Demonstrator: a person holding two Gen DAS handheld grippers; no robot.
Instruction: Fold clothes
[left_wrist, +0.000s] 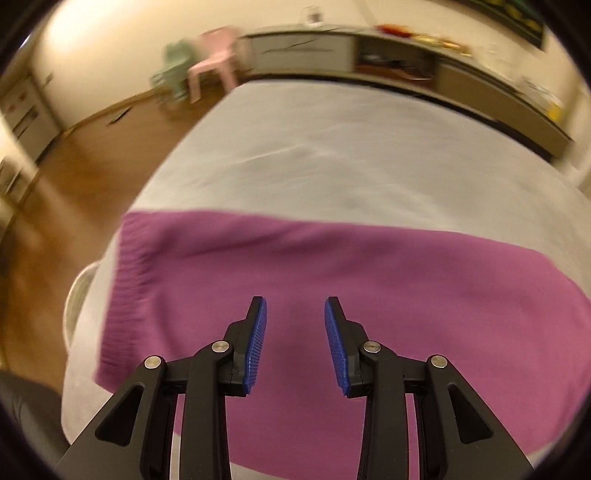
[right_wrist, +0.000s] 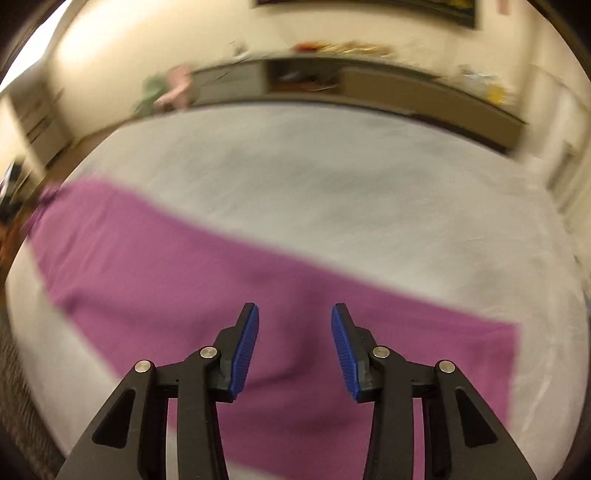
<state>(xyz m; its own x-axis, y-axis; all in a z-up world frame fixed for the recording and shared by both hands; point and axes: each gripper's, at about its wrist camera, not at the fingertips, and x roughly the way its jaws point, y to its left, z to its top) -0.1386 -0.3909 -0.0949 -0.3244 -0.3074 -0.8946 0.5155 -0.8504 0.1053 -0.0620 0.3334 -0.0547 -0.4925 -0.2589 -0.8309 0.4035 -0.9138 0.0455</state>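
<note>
A purple knit garment (left_wrist: 332, 280) lies flat as a long folded strip across the near part of a grey bed (left_wrist: 314, 158). Its ribbed hem (left_wrist: 125, 280) shows at the left end in the left wrist view. My left gripper (left_wrist: 295, 310) is open and empty, above the garment near its left part. The garment also shows in the right wrist view (right_wrist: 177, 266), running from upper left to lower right. My right gripper (right_wrist: 294, 315) is open and empty, above the garment's right part. Both views are motion-blurred.
The grey bed sheet (right_wrist: 332, 177) stretches beyond the garment. A low sideboard (left_wrist: 369, 55) with items on top runs along the far wall. A pink chair (left_wrist: 214, 59) and a green chair (left_wrist: 173, 66) stand on the wooden floor (left_wrist: 74, 177) left of the bed.
</note>
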